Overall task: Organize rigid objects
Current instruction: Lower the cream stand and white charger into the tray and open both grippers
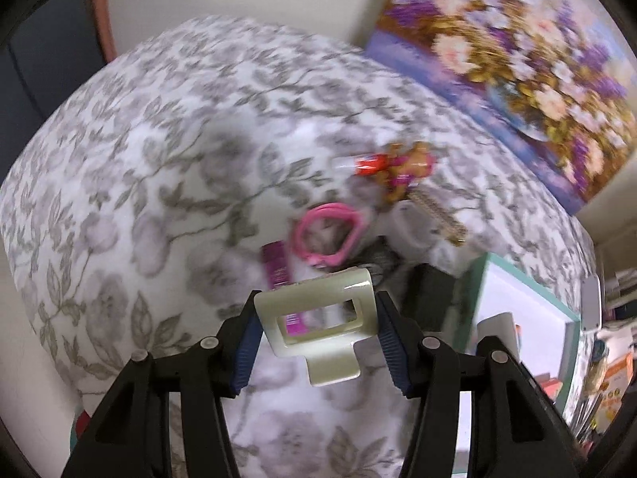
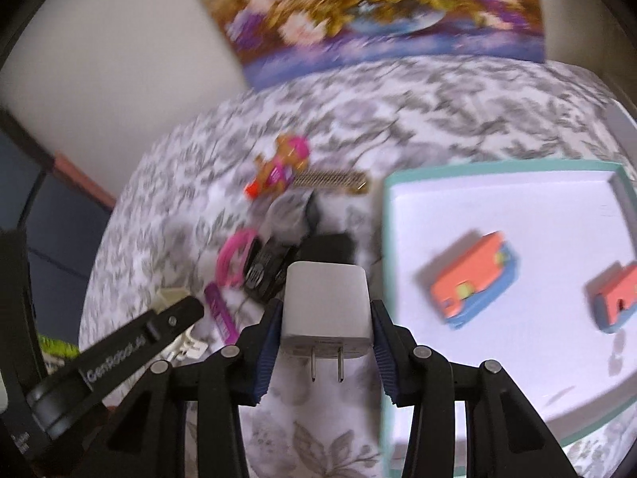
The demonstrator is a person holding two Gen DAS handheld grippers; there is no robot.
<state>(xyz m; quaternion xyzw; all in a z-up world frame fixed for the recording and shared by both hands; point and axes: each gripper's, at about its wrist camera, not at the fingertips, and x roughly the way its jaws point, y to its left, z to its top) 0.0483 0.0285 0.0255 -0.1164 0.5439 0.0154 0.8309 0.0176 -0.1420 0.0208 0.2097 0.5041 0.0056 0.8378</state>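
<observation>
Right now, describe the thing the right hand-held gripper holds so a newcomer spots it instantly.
Start at the teal-rimmed white tray on the floral cloth; just left of its near corner, the right hand-held gripper clamps a white charger cube. Its two metal prongs point toward the camera, and it is plain white, unlike the pink, black and orange clutter behind it.

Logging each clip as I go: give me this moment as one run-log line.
left gripper: shut on cream hair claw clip | right gripper: shut on white USB charger | teal-rimmed tray: two orange-and-blue items inside
</observation>
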